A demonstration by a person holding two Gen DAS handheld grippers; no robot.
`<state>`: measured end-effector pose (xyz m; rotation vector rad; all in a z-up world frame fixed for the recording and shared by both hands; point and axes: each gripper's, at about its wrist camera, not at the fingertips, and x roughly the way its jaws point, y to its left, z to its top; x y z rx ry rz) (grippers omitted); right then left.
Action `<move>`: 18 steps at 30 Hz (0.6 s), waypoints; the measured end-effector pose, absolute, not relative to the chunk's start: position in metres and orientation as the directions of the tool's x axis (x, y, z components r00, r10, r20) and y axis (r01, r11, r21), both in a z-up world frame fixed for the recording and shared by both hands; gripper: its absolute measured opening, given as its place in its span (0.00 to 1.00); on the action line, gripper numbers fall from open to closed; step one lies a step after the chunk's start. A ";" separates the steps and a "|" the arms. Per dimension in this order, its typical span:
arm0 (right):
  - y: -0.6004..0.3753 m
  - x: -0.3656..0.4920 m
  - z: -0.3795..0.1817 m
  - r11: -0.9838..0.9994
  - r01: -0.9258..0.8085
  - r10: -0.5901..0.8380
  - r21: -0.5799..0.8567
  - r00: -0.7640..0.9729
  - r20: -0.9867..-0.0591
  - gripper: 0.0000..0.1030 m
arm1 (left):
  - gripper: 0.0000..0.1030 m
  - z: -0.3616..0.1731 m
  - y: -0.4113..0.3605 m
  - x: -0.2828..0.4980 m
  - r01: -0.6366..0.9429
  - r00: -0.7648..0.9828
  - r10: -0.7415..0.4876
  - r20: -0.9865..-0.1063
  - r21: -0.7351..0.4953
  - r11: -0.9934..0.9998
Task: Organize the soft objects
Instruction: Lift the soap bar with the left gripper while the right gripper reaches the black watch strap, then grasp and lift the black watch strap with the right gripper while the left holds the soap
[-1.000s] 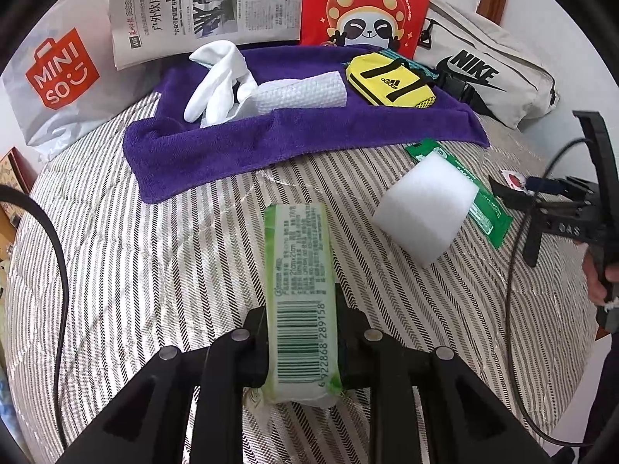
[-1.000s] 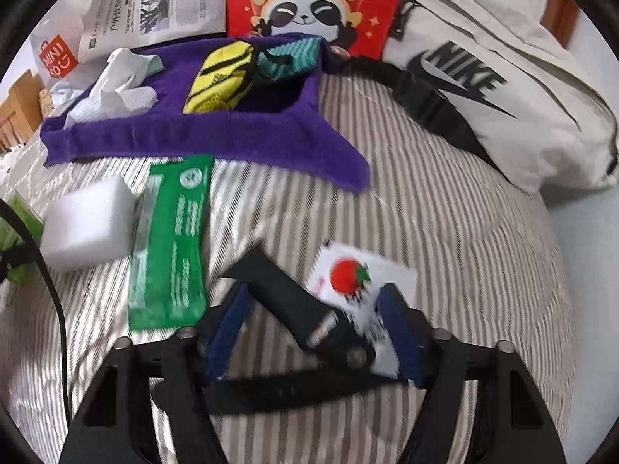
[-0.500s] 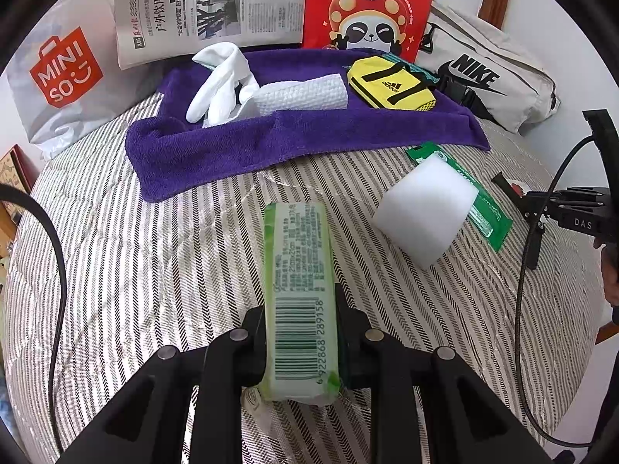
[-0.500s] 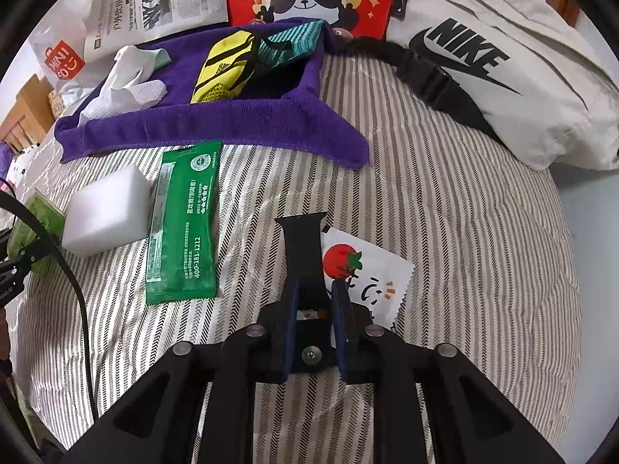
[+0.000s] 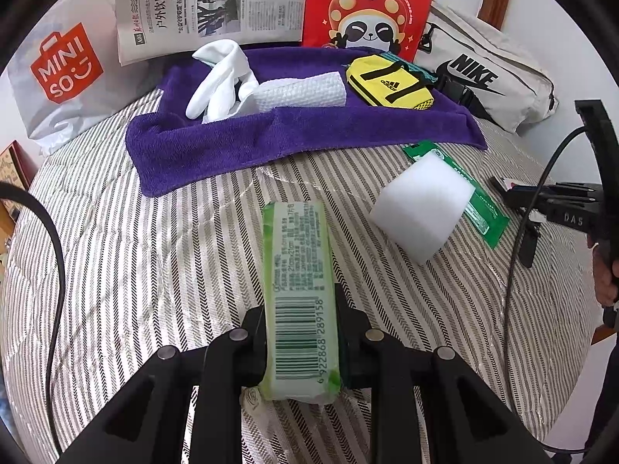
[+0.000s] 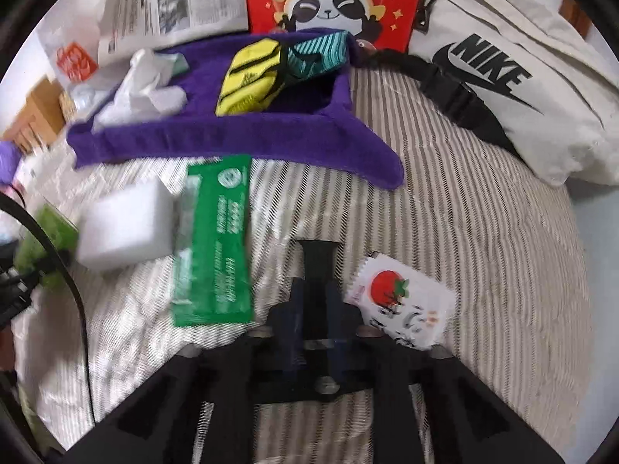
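Observation:
My left gripper is shut on a green tissue pack, held lengthwise above the striped bed cover. My right gripper is shut on a black strap, which sticks out forward from between its blue pads. A purple towel lies at the back, and on it rest a white glove, a white rolled cloth and a yellow pouch. A white sponge block and a green packet lie on the cover between the grippers.
A tomato-print sachet lies just right of the right gripper. Behind the towel stand a newspaper, a red panda bag and a Miniso bag. A white Nike bag fills the back right.
The right gripper's jaws closed on the black strap, which now points straight ahead. The left gripper and its tissue pack have stayed put.

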<state>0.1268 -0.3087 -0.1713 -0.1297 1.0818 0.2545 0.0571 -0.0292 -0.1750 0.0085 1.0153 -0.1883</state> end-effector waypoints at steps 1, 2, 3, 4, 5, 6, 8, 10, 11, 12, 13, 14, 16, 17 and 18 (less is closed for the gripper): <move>-0.309 0.130 -0.173 0.964 -0.262 0.158 0.044 0.435 -0.886 0.06 | 0.21 -0.175 -0.029 0.057 0.160 0.512 -0.152 -0.846 -0.080 0.984; -0.309 0.131 -0.177 0.965 -0.258 0.155 0.045 0.427 -0.891 0.05 | 0.21 -0.175 -0.030 0.058 0.161 0.511 -0.151 -0.846 -0.078 0.984; -0.307 0.131 -0.176 0.966 -0.258 0.142 0.027 0.439 -0.887 0.04 | 0.21 -0.175 -0.030 0.058 0.163 0.511 -0.150 -0.846 -0.076 0.984; -0.306 0.132 -0.176 0.965 -0.261 0.135 0.018 0.434 -0.891 0.05 | 0.22 -0.175 -0.030 0.058 0.165 0.511 -0.151 -0.846 -0.076 0.983; -0.306 0.131 -0.176 0.964 -0.267 0.130 0.012 0.430 -0.893 0.05 | 0.22 -0.175 -0.030 0.058 0.165 0.512 -0.153 -0.845 -0.078 0.983; -0.305 0.130 -0.176 0.962 -0.271 0.119 -0.001 0.426 -0.897 0.05 | 0.22 -0.176 -0.029 0.058 0.166 0.512 -0.157 -0.845 -0.083 0.983; -0.306 0.128 -0.175 0.960 -0.278 0.106 -0.016 0.416 -0.903 0.10 | 0.22 -0.176 -0.029 0.057 0.167 0.513 -0.163 -0.843 -0.089 0.982; -0.306 0.125 -0.175 0.957 -0.286 0.081 -0.046 0.414 -0.907 0.14 | 0.22 -0.176 -0.028 0.056 0.166 0.514 -0.166 -0.842 -0.093 0.982; -0.305 0.123 -0.176 0.955 -0.291 0.067 -0.062 0.414 -0.908 0.22 | 0.22 -0.176 -0.028 0.056 0.166 0.515 -0.166 -0.841 -0.092 0.982; -0.304 0.122 -0.179 0.952 -0.298 0.059 -0.071 0.405 -0.913 0.27 | 0.22 -0.176 -0.028 0.056 0.166 0.515 -0.165 -0.841 -0.091 0.982; -0.304 0.120 -0.179 0.950 -0.301 0.055 -0.081 0.416 -0.908 0.28 | 0.22 -0.176 -0.028 0.056 0.165 0.515 -0.164 -0.841 -0.091 0.982; -0.304 0.119 -0.180 0.949 -0.303 0.047 -0.091 0.421 -0.906 0.28 | 0.22 -0.176 -0.028 0.056 0.166 0.516 -0.164 -0.841 -0.090 0.982; -0.306 0.119 -0.180 0.950 -0.301 0.057 -0.081 0.423 -0.904 0.28 | 0.22 -0.176 -0.028 0.057 0.166 0.517 -0.165 -0.840 -0.090 0.982; -0.307 0.120 -0.180 0.952 -0.300 0.070 -0.067 0.423 -0.904 0.28 | 0.23 -0.176 -0.028 0.056 0.166 0.517 -0.165 -0.840 -0.091 0.982; -0.309 0.122 -0.181 0.954 -0.296 0.082 -0.051 0.420 -0.904 0.27 | 0.23 -0.176 -0.028 0.056 0.166 0.517 -0.166 -0.839 -0.091 0.982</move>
